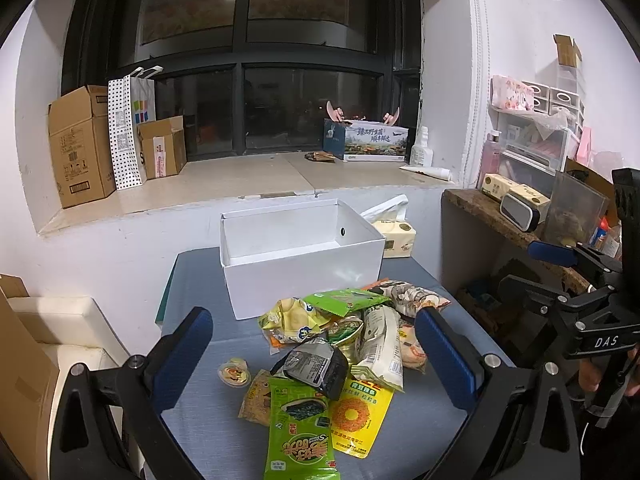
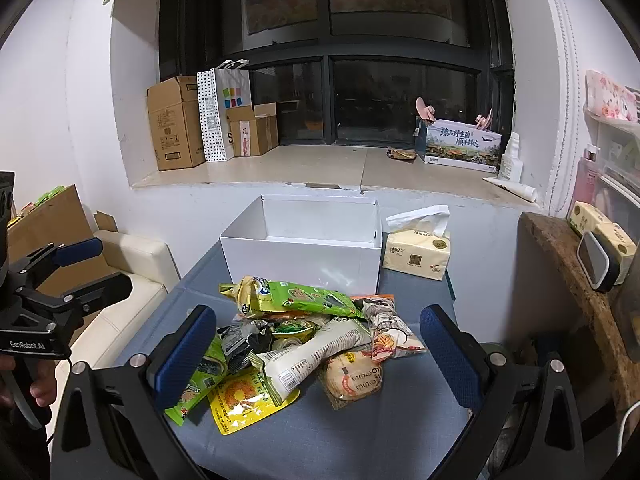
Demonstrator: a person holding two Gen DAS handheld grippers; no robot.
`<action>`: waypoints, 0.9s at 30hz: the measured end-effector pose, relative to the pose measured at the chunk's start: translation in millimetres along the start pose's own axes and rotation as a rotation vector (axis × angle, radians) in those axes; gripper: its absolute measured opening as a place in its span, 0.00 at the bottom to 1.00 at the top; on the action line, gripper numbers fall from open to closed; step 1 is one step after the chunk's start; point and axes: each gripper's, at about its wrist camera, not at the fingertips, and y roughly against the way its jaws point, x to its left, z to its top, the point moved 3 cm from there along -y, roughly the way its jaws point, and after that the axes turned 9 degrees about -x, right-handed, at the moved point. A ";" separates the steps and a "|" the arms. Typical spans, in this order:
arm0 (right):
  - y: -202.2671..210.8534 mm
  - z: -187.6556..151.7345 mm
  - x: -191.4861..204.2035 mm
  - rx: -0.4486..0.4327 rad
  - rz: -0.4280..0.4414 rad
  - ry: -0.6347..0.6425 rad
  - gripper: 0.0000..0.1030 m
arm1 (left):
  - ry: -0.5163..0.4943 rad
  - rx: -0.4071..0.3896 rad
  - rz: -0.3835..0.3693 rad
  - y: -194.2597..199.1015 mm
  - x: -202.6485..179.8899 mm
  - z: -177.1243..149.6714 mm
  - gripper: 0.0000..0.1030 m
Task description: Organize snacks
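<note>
On the grey-blue table [image 1: 208,432], a loose pile of snack packets lies in front of an open white box [image 1: 298,256]. The box stands upright at the far side of the table, lid off, interior visible and holding no snacks. Just beside the box, on its right, sits a yellow tissue pack [image 2: 416,254] with a tissue protruding from the top.

The pile includes a green seaweed packet [image 1: 298,436] nearest the left wrist camera, a yellow packet [image 1: 358,420] touching its right edge, a dark grey packet [image 1: 316,364] resting on both, and a white elongated packet [image 2: 316,354] lying across the centre. A small round jelly cup [image 1: 234,374] lies apart on the left of the pile. A round cake in clear wrap [image 2: 352,378] lies at the pile's right edge.

The left gripper [image 1: 316,364] is positioned above the near part of the pile, jaws spread wide, holding nothing. The right gripper [image 2: 320,356] is positioned likewise, jaws spread wide across the pile, holding nothing.
</note>
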 end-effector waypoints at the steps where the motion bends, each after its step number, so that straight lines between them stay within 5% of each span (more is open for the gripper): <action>1: 0.1 -0.1 -0.1 0.000 0.000 0.000 1.00 | 0.000 0.001 0.001 -0.1 0.3 0.3 1.00; 27: -0.8 0.7 -1.7 0.006 -0.005 0.004 1.00 | 0.001 0.004 -0.006 -1.7 -1.0 0.4 1.00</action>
